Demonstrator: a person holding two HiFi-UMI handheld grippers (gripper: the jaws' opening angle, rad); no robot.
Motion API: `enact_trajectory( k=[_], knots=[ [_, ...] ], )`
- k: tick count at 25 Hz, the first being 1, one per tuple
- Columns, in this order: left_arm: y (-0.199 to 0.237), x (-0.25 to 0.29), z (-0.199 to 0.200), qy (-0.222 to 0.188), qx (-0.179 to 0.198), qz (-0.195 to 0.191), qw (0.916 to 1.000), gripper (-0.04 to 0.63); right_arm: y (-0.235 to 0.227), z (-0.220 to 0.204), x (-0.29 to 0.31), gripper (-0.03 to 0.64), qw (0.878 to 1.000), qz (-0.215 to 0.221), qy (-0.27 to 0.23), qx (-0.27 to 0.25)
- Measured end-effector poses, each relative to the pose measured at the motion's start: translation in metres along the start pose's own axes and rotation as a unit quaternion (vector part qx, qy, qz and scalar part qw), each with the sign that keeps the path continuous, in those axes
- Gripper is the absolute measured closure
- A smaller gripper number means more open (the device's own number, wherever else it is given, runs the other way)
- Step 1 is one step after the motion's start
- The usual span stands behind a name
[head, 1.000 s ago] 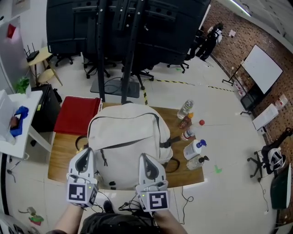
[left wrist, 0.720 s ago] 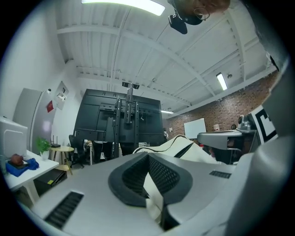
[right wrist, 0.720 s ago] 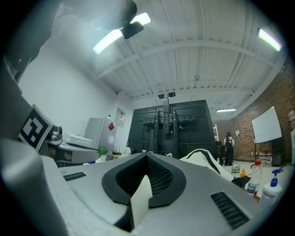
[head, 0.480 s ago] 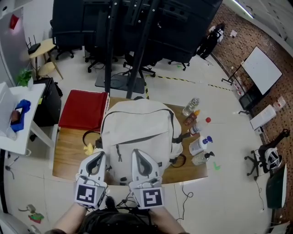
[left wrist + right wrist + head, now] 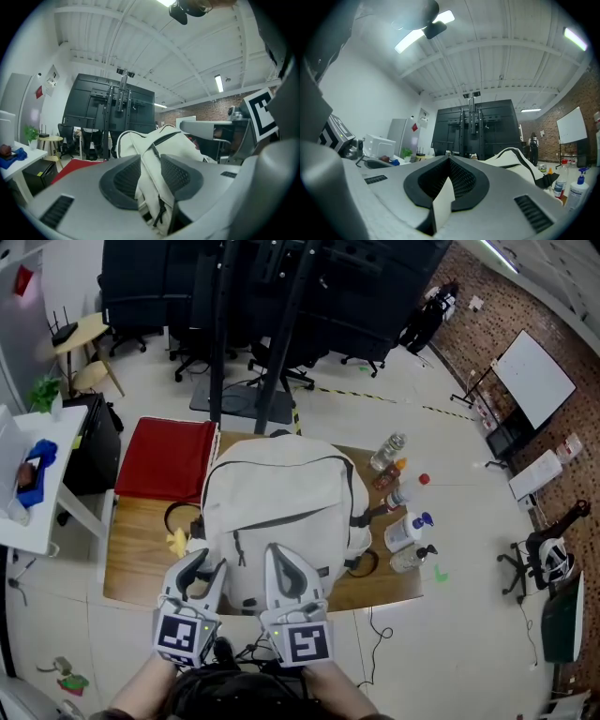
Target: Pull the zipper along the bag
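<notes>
White bag (image 5: 281, 502) between just-opened jaws of left hand-held gripper (image 5: 206, 570); right hand-held gripper (image 5: 275, 553) clamped (seemingly on fabric).

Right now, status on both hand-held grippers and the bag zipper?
Left hand-held gripper just opening, backpack fold and zipper pull between jaws. Right hand-held gripper shut on white fabric tab. Bottles clear at right.

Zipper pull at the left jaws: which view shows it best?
Left gripper view: the zipper pull hangs close between the just-opened jaws. Head view makes it too small to tell; right gripper view shows only backpack fabric.
</notes>
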State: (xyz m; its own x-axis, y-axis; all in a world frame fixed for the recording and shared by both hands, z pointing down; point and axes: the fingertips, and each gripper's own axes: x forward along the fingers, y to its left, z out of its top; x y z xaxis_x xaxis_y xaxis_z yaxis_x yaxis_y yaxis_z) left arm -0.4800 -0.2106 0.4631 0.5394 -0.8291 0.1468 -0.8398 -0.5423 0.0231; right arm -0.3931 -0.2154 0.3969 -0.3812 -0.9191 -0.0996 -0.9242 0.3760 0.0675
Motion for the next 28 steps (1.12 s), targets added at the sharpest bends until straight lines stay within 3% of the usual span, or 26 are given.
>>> enact_trajectory(
  k=[13,19,28],
  knots=[
    [-0.009,0.025,-0.034,0.075,-0.02,-0.031,0.9965,0.422,-0.008,-0.007,0.006,0.604,1.0,0.006,0.009,0.002],
    [-0.013,0.033,-0.034,0.07,-0.031,-0.04,0.9962,0.422,-0.011,-0.013,0.01,0.604,1.0,0.01,0.015,0.004],
    [-0.014,0.033,-0.038,0.069,-0.074,-0.055,0.9934,0.5,-0.007,-0.023,0.014,0.604,1.0,0.015,0.023,0.013]
  ],
)
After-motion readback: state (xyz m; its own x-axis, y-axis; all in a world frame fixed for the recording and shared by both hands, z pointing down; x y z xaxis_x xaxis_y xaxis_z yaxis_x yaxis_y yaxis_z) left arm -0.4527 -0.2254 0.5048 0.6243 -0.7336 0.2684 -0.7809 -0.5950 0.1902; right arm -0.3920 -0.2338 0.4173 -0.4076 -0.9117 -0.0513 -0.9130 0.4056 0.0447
